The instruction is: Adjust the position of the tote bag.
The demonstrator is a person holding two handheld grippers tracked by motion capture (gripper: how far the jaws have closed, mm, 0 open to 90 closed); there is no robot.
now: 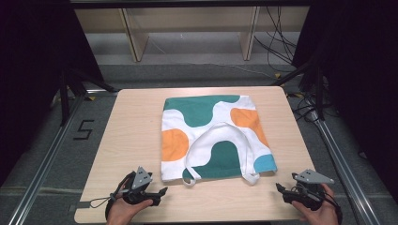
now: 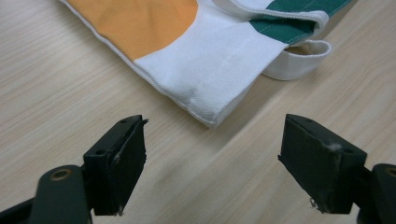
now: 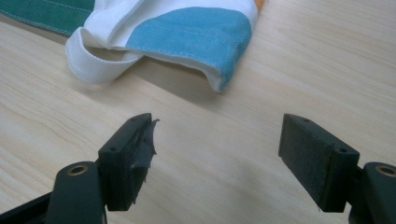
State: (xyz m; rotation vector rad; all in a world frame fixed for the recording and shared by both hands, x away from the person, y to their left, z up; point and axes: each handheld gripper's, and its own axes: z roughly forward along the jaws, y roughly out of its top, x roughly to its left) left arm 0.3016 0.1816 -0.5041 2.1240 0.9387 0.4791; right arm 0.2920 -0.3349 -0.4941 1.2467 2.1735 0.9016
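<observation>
A cloth tote bag (image 1: 213, 136) with green, orange, white and blue patches lies flat in the middle of the wooden table (image 1: 136, 136), its white handles (image 1: 220, 133) folded over it. My left gripper (image 1: 162, 191) rests near the front edge, open, pointing at the bag's near left corner (image 2: 212, 112). My right gripper (image 1: 280, 189) sits at the front right, open, facing the bag's blue corner (image 3: 205, 39). A handle loop (image 3: 93, 65) pokes out beside that corner. Nothing is between either pair of jaws.
Bare tabletop surrounds the bag on all sides. Wooden shelving (image 1: 187, 28) stands on the floor beyond the table, with cables (image 1: 281, 42) at the back right. Metal rails (image 1: 42, 164) run along both sides of the table.
</observation>
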